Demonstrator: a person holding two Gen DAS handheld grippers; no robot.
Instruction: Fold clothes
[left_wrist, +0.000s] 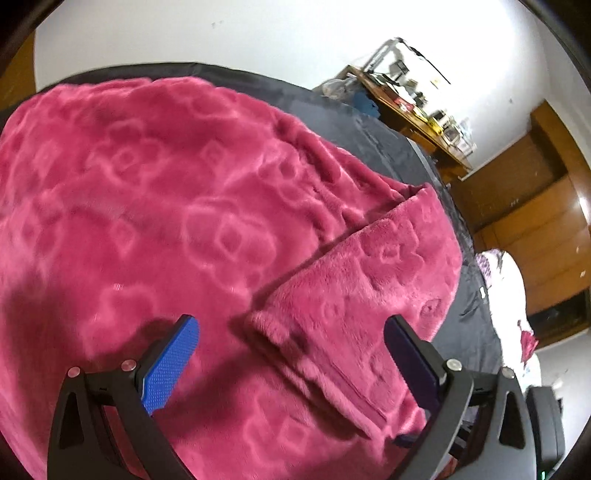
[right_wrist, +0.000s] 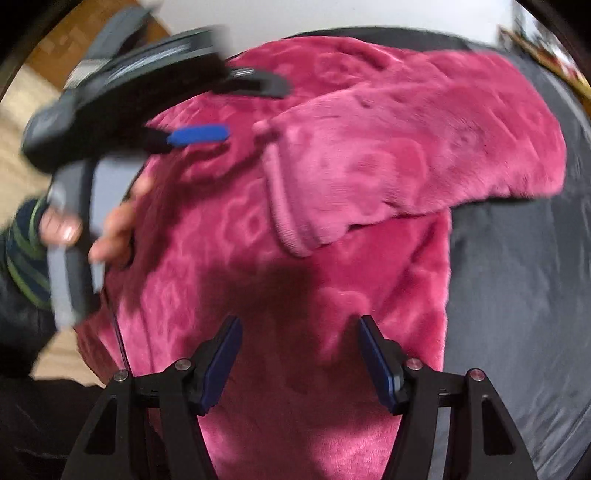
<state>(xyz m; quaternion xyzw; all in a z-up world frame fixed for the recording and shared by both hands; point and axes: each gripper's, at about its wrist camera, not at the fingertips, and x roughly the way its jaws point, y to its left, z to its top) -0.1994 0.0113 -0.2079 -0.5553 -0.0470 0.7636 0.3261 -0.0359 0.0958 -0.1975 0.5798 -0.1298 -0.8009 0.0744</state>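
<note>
A pink fleece garment lies spread over a dark grey sheet, one sleeve folded across its body. The left gripper hangs above the sleeve's cuff, jaws wide apart and empty. The right gripper hangs over the garment, jaws apart, holding nothing.

Both wrist fisheyes look steeply down, close over the same pink fleece garment; right view also catches the left gripper.
</note>
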